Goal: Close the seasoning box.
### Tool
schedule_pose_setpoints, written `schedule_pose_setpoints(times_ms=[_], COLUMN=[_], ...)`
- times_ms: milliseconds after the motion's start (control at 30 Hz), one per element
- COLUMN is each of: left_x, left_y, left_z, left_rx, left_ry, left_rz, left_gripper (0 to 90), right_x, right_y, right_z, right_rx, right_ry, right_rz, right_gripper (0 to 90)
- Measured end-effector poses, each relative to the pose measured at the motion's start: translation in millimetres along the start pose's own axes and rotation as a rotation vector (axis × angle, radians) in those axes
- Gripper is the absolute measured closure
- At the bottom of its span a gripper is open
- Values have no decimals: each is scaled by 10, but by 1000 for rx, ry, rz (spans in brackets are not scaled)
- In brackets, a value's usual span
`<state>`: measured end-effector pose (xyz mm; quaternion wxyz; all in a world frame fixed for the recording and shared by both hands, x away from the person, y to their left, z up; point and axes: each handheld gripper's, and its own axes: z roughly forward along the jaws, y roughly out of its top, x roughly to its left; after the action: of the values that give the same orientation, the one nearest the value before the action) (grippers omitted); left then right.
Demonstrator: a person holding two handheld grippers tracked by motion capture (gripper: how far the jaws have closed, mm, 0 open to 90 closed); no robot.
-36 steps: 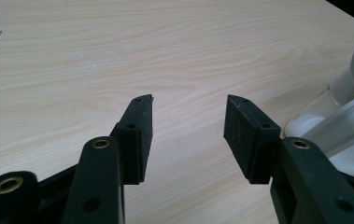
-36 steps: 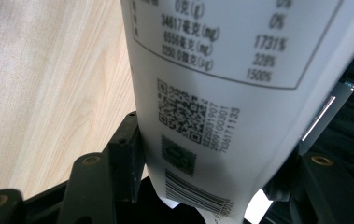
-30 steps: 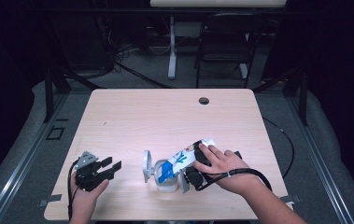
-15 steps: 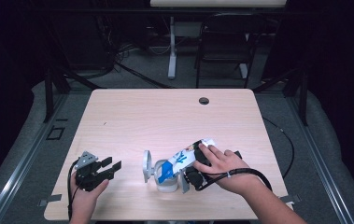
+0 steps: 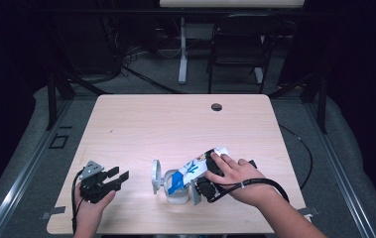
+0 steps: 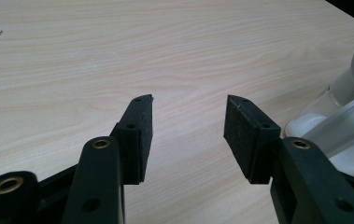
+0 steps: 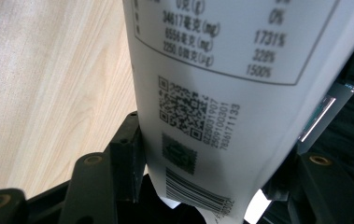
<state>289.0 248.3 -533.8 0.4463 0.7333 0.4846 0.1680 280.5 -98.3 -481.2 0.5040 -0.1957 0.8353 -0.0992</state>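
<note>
A white packet (image 5: pixel 198 166) with blue print lies tilted, its blue end over a clear jar (image 5: pixel 175 196) near the table's front edge. The jar's round lid (image 5: pixel 156 176) stands flipped up on its left side. My right gripper (image 5: pixel 195 182), under the person's hand, is shut on the packet. In the right gripper view the packet (image 7: pixel 212 93), printed with a QR code and barcode, sits clamped in my right gripper (image 7: pixel 207 149). My left gripper (image 5: pixel 118 177) rests at the front left, open and empty. In the left gripper view my left gripper (image 6: pixel 188 116) points over bare wood, the jar (image 6: pixel 343 135) at the right edge.
The light wooden table (image 5: pixel 175 124) has a dark cable hole (image 5: pixel 217 106) near its far edge. A black cable (image 5: pixel 275 184) loops from the right gripper over the front right corner. A chair (image 5: pixel 235 49) and a desk leg (image 5: pixel 182 49) stand behind the table.
</note>
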Motion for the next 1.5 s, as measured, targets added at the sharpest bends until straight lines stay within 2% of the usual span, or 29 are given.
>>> schedule_pose_setpoints(times_ms=[700, 900, 1500], left_x=[4, 2, 3], left_y=[-1, 0, 3], left_z=[0, 0, -7], left_rx=[1, 1, -7], left_ry=[0, 0, 2], left_rz=[-2, 0, -4], left_gripper=[522, 523, 521], right_x=[-3, -20, -20], right_y=[-2, 6, 7], right_z=[-10, -32, -44], right_rx=[0, 19, 12], right_ry=[5, 5, -2], right_rz=[2, -14, -13], right_gripper=[451, 456, 473])
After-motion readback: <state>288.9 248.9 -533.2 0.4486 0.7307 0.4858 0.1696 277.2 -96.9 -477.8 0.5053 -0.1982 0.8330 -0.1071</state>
